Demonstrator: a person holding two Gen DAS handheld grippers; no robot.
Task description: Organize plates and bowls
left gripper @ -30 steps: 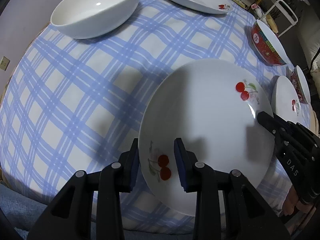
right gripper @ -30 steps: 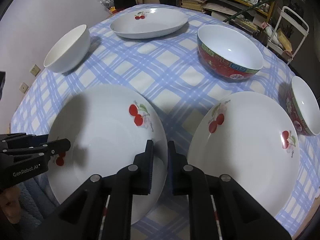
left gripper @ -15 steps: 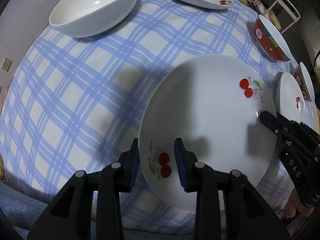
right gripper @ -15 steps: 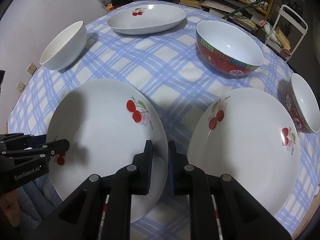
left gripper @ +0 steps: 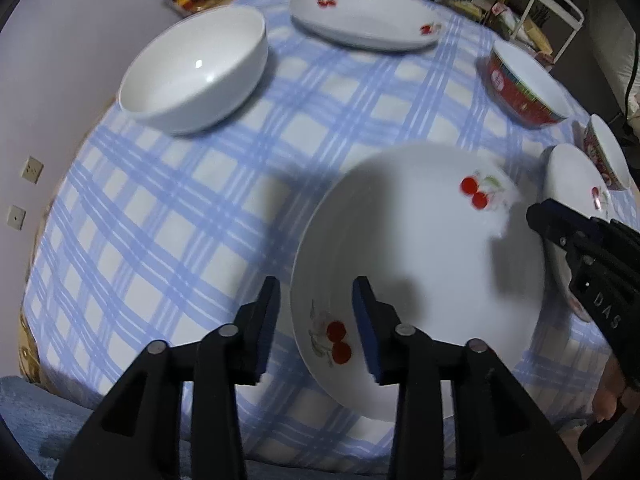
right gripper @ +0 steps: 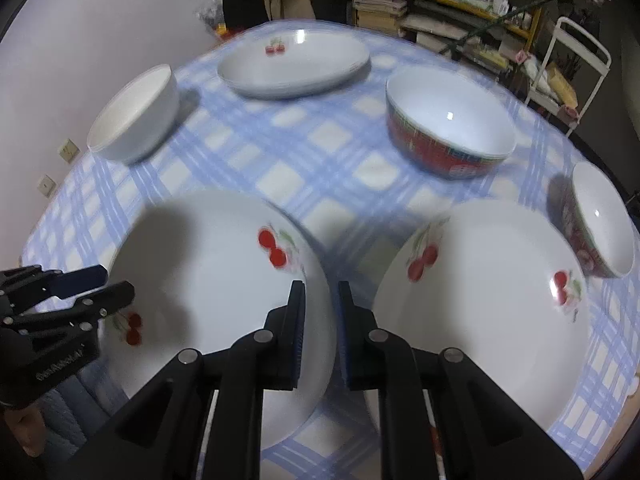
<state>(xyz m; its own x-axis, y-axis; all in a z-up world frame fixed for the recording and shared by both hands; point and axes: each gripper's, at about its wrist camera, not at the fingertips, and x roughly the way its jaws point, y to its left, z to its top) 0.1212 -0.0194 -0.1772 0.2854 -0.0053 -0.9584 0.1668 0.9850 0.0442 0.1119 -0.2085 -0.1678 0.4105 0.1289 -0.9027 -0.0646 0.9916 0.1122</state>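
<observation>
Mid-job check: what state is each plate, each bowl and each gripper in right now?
White round cherry-print plate: gripped at one rim only.
Left gripper: open, jaws just been opening, that plate's rim between them.
Right gripper: shut on its opposite rim.
Second white cherry-print plate: lying flat, free.
White oval cherry-print platter: flat, empty.
Plain white bowl: upright, empty.
Large red bowl: upright, empty.
Small red bowl: upright, empty.
</observation>
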